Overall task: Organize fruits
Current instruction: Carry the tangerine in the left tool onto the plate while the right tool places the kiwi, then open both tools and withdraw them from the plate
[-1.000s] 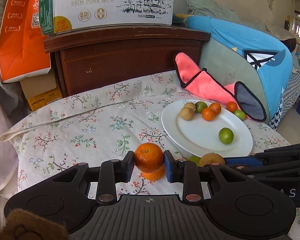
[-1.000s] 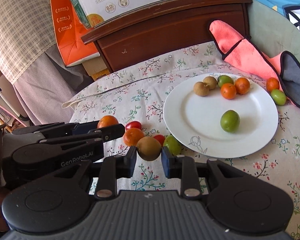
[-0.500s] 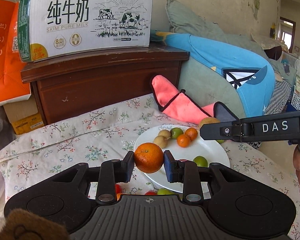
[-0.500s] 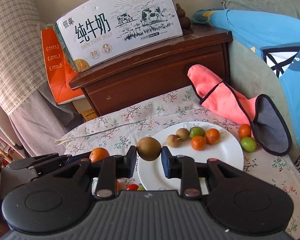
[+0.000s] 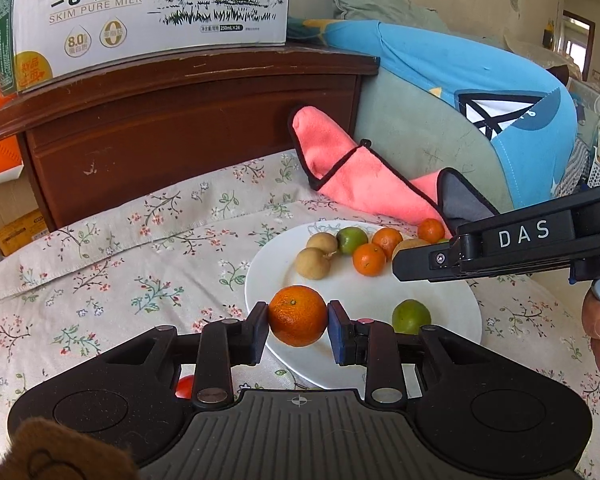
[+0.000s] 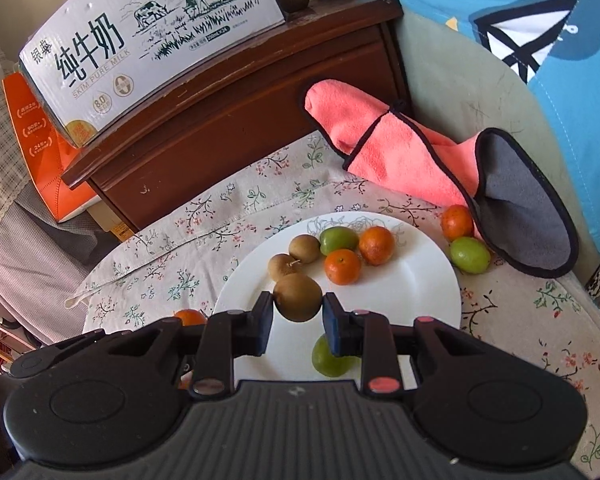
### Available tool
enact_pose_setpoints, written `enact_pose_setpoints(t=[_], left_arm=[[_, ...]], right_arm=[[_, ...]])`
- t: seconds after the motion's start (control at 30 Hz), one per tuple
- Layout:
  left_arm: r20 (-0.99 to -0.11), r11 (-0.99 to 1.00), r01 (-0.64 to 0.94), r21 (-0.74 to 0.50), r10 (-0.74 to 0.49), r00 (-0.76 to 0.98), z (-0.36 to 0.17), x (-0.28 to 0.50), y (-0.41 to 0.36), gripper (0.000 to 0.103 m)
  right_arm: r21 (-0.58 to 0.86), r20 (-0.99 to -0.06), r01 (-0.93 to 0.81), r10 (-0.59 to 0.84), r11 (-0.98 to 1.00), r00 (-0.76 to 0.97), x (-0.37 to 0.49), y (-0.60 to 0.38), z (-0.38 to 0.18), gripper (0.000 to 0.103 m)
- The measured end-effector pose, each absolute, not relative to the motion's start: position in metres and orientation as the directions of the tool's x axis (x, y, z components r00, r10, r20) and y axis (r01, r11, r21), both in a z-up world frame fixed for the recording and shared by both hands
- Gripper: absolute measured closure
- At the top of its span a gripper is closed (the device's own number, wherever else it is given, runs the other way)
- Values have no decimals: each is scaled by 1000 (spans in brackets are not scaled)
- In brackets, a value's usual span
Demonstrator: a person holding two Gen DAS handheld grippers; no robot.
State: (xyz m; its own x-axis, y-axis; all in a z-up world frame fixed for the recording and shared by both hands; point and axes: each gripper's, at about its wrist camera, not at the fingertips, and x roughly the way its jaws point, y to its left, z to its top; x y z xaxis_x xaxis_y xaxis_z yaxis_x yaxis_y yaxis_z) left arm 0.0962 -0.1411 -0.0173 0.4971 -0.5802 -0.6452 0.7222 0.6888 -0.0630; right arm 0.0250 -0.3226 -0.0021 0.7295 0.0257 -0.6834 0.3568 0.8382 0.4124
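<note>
- White ceramic plate [image 5: 292, 364] is set on a floral cloth [image 5: 100, 256]; its near rim is crossed by both grippers.
- An orange mandarin [image 5: 297, 315] is clamped between the pads of the left gripper [image 5: 298, 320], whose jaws are closed tight on it, above the near left edge of the plate.
- A brown kiwi [image 6: 297, 297] is pinched in the right gripper [image 6: 298, 312], jaws likewise drawn in on the fruit, above the middle of the plate.
- On the far part of the plate, two small brown fruits [image 6: 296, 256], a green fruit [image 6: 339, 239] and two small oranges [image 6: 360, 256] are grouped close together.
- One green lime [image 5: 411, 316] lies alone on the near right part of the plate.
- Off the plate, a small orange [image 6: 456, 222] and a green fruit [image 6: 469, 254] rest beside a pink oven mitt [image 6: 400, 148].
- A red fruit [image 5: 185, 386] is partly hidden beneath the left gripper.
</note>
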Motion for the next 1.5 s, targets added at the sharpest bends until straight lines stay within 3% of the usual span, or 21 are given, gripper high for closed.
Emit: enact_pose_setpoints(t=[0.5, 0.6, 0.73, 1.27, 1.5], left_arm=[[-661, 698, 712, -78, -571, 487, -23, 100, -152, 71], [-651, 713, 696, -89, -570, 501, -16, 102, -147, 63], [-644, 753, 652, -95, -546, 536, -3, 104, -136, 39], [-668, 812, 582, -48, -459, 586, 32, 122, -64, 37], [-705, 794, 605, -55, -460, 540, 23, 132, -51, 37]], right_arm=[[413, -721, 399, 27, 819, 692, 38, -325, -22, 73], [418, -711, 396, 24, 818, 702, 37, -326, -19, 73], [425, -697, 381, 28, 821, 716, 35, -324, -12, 73], [429, -678, 323, 64, 844, 732, 1, -283, -2, 73], [446, -685, 301, 106, 843, 720, -17, -244, -13, 73]])
